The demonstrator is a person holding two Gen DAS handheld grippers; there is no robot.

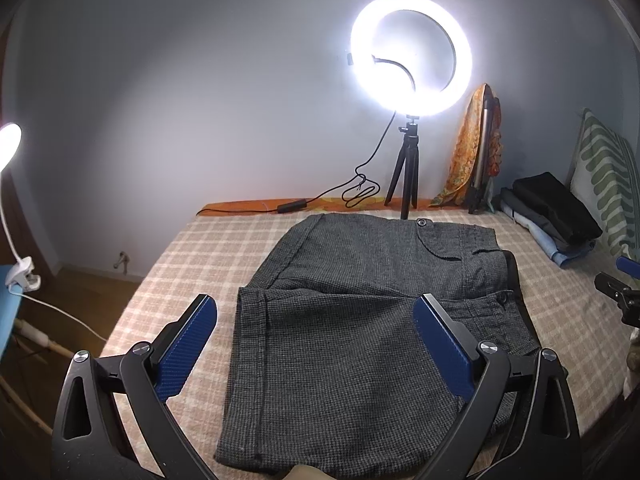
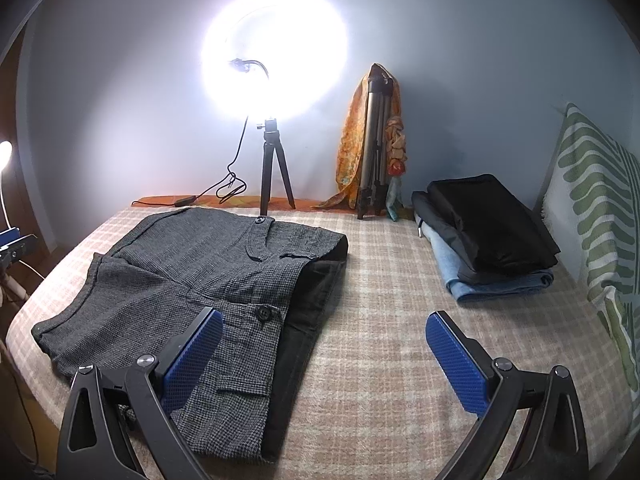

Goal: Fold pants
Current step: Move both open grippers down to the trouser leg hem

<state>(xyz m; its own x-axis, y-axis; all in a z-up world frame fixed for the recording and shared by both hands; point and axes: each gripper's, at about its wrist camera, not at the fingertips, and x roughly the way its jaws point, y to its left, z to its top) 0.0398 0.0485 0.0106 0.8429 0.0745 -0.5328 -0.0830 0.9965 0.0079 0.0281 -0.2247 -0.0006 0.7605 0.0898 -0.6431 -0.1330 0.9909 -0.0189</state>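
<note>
Grey houndstooth pants (image 1: 360,312) lie folded on the checked bed cover (image 1: 188,264), legs doubled over the waist part, dark lining showing along the right edge. My left gripper (image 1: 316,312) is open and empty, just above the near half of the pants. In the right wrist view the pants (image 2: 192,280) lie to the left on the bed cover (image 2: 384,320). My right gripper (image 2: 324,328) is open and empty, its left finger over the pants' right edge, its right finger over the bare cover. The other gripper shows at the frame edges (image 1: 616,292) (image 2: 16,244).
A lit ring light on a small tripod (image 1: 408,176) stands at the far edge of the bed, with its cable (image 1: 360,188). A cloth-draped tripod (image 2: 376,148) leans on the wall. A stack of folded clothes (image 2: 484,232) and a leaf-patterned pillow (image 2: 596,216) lie right. A clip lamp (image 1: 12,168) is at left.
</note>
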